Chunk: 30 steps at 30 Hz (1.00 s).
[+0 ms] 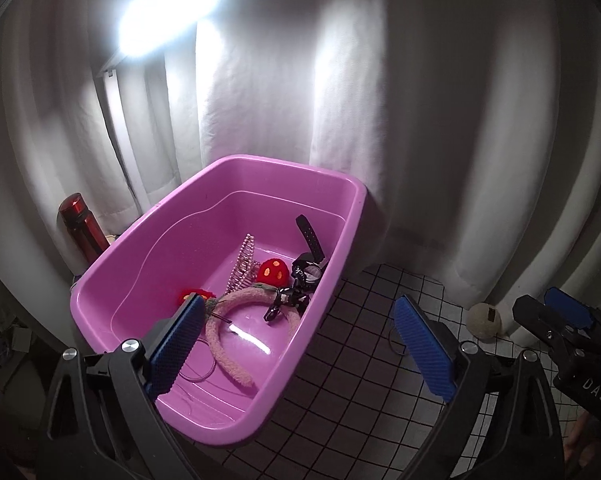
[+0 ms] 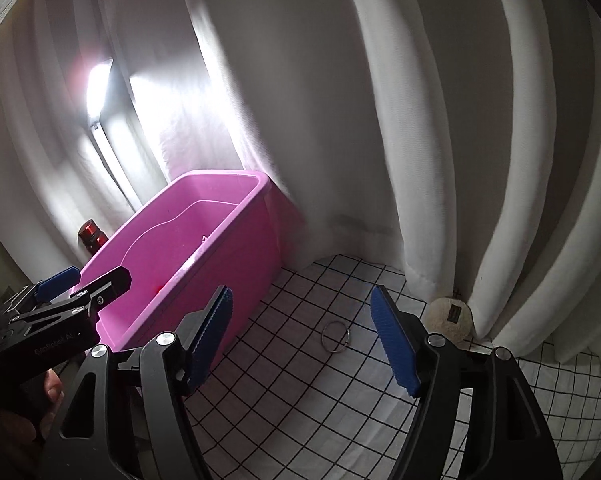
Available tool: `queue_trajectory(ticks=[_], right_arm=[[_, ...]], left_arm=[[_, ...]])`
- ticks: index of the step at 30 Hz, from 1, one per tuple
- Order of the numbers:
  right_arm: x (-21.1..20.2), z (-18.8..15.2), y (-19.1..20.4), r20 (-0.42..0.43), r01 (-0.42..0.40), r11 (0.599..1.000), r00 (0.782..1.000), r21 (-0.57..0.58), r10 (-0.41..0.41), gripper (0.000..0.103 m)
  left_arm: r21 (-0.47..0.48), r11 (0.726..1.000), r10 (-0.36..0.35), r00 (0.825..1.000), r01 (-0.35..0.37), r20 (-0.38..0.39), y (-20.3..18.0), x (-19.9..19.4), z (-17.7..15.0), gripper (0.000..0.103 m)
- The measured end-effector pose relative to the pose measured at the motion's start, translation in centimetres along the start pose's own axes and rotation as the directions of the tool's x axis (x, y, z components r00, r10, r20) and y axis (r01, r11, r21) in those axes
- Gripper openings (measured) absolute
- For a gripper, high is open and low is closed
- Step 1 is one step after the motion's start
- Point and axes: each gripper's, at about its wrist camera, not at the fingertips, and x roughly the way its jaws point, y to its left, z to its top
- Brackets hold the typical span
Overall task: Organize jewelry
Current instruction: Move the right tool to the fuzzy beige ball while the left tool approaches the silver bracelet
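Observation:
A pink plastic tub (image 1: 284,162) stands on a checked cloth (image 1: 364,360). Inside it lie a fuzzy pink headband (image 1: 236,320), two red spotted clips (image 1: 272,272), a pearly comb (image 1: 242,264) and a black watch (image 1: 308,268). My left gripper (image 1: 300,344) hangs open over the tub's near right rim with nothing between its blue pads (image 1: 176,344). A thin metal ring (image 2: 335,333) lies flat on the cloth beside the tub (image 2: 220,176). My right gripper (image 2: 300,340) is open above the cloth, and the ring shows between its fingers, untouched. Each gripper appears at the edge of the other's view.
White curtains (image 2: 440,120) close off the back and right. A round cream object (image 2: 449,316) sits at the curtain's foot. A red bottle (image 1: 80,228) stands behind the tub's left corner. A bright lamp (image 1: 168,12) glares at upper left.

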Motion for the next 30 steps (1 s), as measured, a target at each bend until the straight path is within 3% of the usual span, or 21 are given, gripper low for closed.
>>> queue_trajectory(ticks=[6,17,30], right_arm=[[-1.5,-2.6,-3.9,-0.011,0.064,0.997,0.998,0.032,-0.064,0.074],[-2.2,-7.5,-11.1,-0.09,0.154,0.978,0.986,0.137,-0.143,0.074],[-0.5,-10.1,-15.3,-0.132,0.165,0.974,0.98,0.153,-0.146,0.074]], left_arm=[[0.037,0.999,-0.032,0.999,0.034,-0.043,-3.5,0.8,-1.6,0.096],[0.095,0.993,-0.056,0.986,0.072,-0.157,-8.9,3.1,-5.9,0.096],[0.138,0.989,-0.016,0.975,0.047,-0.22,-12.9,6.2,-8.4,0.096]])
